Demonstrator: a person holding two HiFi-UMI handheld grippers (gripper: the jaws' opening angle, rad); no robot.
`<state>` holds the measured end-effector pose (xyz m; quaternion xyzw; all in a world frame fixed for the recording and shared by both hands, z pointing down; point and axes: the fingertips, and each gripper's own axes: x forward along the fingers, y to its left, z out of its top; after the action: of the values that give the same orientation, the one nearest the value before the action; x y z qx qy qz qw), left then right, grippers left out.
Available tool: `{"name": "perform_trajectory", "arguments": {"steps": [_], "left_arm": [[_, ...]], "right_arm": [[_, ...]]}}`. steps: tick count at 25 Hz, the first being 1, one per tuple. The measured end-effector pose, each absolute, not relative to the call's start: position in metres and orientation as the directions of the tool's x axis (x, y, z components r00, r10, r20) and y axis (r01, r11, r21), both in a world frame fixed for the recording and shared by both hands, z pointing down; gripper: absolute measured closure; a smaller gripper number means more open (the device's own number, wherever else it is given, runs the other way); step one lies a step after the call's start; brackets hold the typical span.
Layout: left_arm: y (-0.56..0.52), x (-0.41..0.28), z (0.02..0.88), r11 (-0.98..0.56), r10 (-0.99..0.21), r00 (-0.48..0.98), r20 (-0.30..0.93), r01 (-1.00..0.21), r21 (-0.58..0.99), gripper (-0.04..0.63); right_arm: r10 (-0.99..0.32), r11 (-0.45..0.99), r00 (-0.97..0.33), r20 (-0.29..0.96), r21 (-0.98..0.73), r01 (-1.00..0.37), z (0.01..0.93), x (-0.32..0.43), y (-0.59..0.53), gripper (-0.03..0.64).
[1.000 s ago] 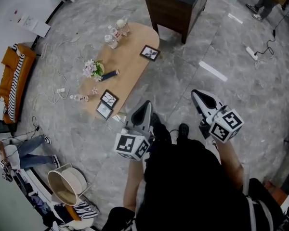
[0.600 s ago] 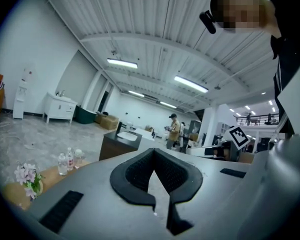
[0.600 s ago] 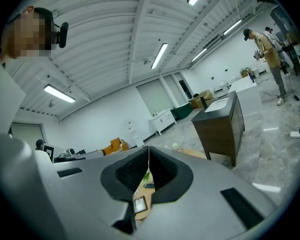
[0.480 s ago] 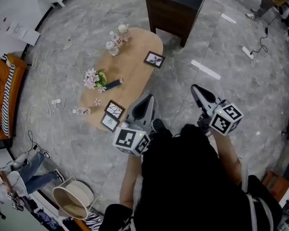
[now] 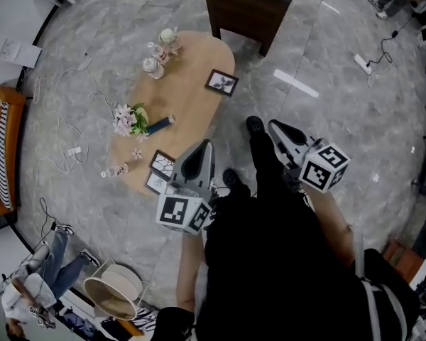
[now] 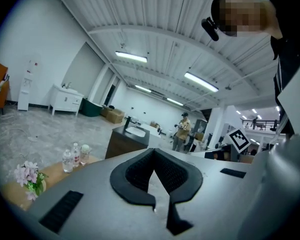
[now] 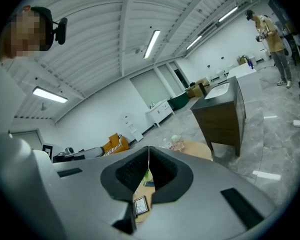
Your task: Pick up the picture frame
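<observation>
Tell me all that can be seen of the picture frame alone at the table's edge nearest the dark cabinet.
The picture frame is a rectangle: a dark border around a pale picture with a dark motif. It rests on the light wooden oval table, close to its edge and askew to it. Only the table touches it. Whether it lies flat or leans is unclear.

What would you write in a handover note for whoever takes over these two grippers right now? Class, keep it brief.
Left gripper: jaws shut, empty.
Right gripper: jaws shut, empty.
Three picture frames are on the wooden table: two at its near end, one farther along.
Done: nothing picked up.
To do: open the jaws, reach a frame, grip, lift.
</observation>
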<state>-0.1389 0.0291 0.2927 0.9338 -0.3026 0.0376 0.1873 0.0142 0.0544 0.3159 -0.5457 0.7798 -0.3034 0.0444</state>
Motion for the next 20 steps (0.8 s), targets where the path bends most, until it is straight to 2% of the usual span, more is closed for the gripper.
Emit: {"name": "perform_trajectory", "arguments": {"steps": [9,20], "left_arm": [[-0.069,-0.105,0.294,-0.601,-0.685,0.683,0.255,-0.727,0.332,0.583],[-0.127,-0.062,0.322,-0.401,-0.781,0.506,0.367,-0.856,0.325,0.583]], "right_arm": [[-0.795,0.353,-0.547,0.263,-0.532,-0.77,0.331,0.057,-0.083,0.603],[-0.582,0.433,-0.691,0.428,-0.556,-0.709,0.477,0.098,-0.181,0.603]]}}
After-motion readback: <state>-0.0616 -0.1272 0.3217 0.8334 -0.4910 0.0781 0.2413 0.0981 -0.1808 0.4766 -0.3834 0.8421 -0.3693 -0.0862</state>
